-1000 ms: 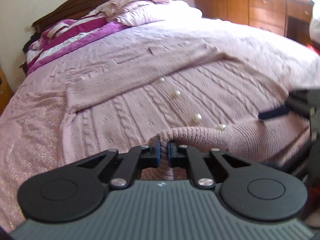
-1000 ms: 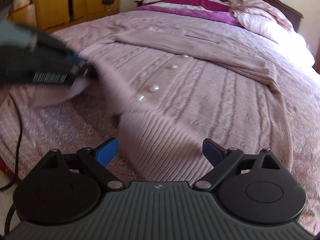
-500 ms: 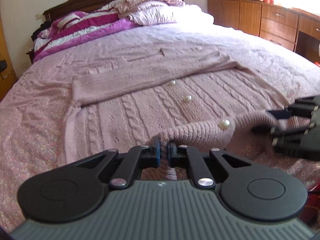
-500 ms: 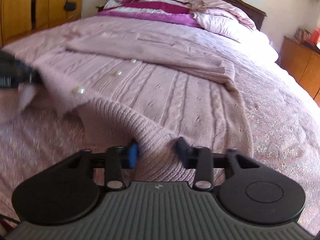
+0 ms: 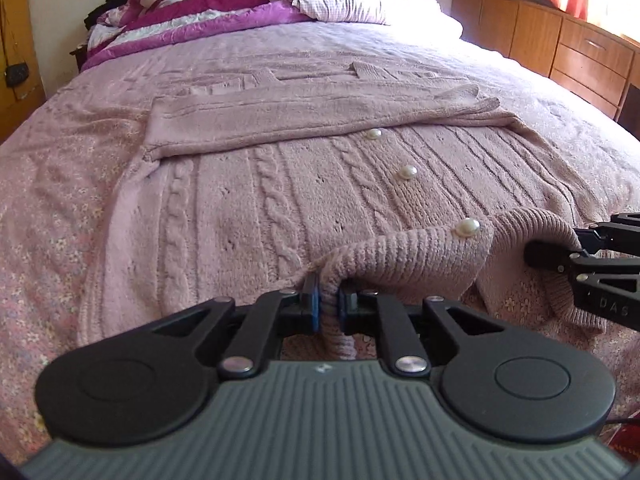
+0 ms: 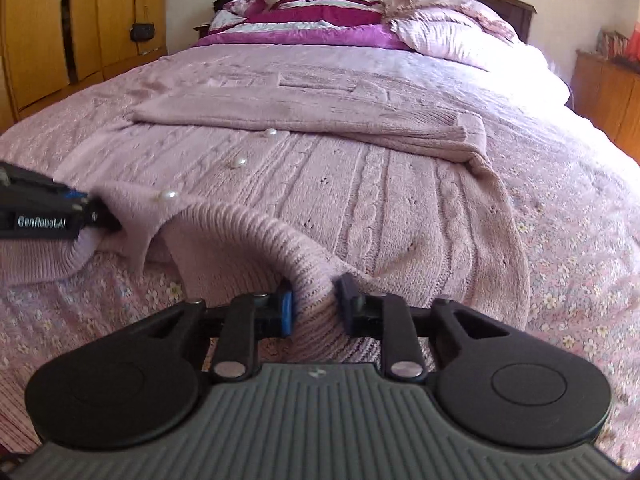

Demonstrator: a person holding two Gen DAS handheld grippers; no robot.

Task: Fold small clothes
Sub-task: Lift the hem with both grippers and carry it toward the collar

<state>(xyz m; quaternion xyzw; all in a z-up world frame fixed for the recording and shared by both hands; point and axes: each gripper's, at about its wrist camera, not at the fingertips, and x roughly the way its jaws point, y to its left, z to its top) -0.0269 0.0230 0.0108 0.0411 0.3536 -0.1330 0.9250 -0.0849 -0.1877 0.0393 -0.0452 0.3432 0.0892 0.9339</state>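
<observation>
The left wrist view shows a wooden dresser under a bright window, while the right wrist view shows yellow wardrobe doors. The pink cardigan lies flat on the bed, sleeves folded across. Both tongs point down at its near ribbed hem: the left tongs pinch it tightly, and the right tongs, just closing, pinch a thicker bunch of it.

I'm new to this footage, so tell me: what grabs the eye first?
A pink cable-knit cardigan with pearl buttons lies spread on the bed's floral cover. The left gripper and right gripper each pinch its ribbed near hem, the right jaws having just closed.
</observation>
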